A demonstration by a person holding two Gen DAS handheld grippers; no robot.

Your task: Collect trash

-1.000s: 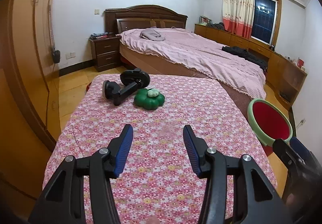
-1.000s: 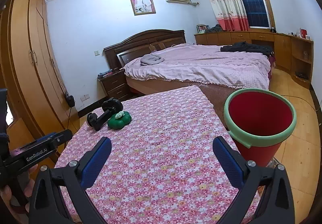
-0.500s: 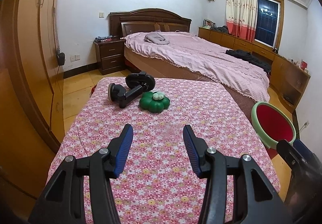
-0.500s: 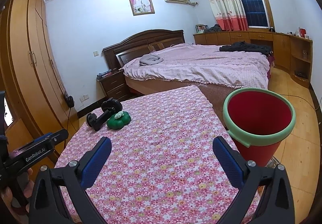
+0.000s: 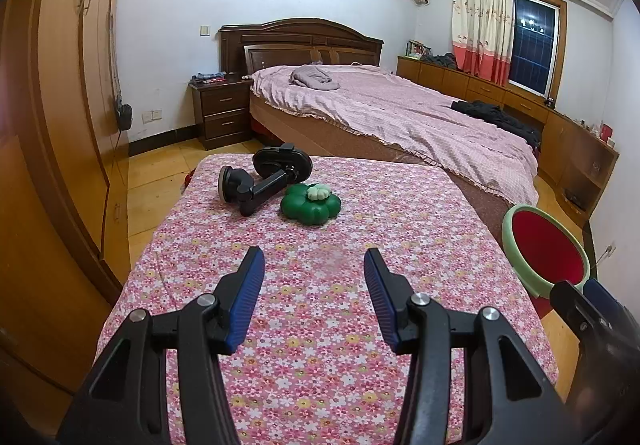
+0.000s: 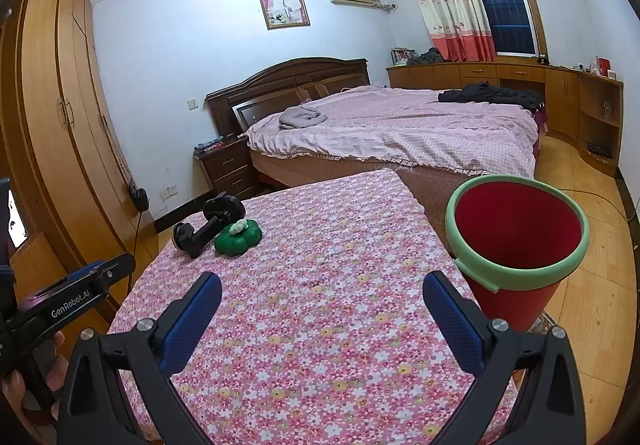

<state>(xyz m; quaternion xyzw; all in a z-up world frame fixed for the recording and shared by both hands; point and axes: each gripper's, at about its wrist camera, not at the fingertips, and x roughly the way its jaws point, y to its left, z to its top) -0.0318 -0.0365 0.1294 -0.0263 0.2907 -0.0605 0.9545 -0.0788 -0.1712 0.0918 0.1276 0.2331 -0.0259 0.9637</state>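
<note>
Left tongs (image 5: 312, 277) stand partly parted and empty; right tongs (image 6: 322, 303) stand wide and empty. On the floral worktop (image 5: 360, 325), far end: black suction-cup mount (image 5: 264, 181) touching green clover-shaped toy (image 5: 310, 203). Red bin (image 6: 516, 245) stands beside the worktop's right edge.

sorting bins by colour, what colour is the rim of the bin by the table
Pale green rim on a red bin; clearest in the right wrist view.

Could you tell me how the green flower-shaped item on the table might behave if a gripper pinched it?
The green flower-shaped item looks puffy and glossy, so it is probably soft, light and a little slippery. Its flat, lobed base on the floral tablecloth suggests it would slide, not roll.
</note>
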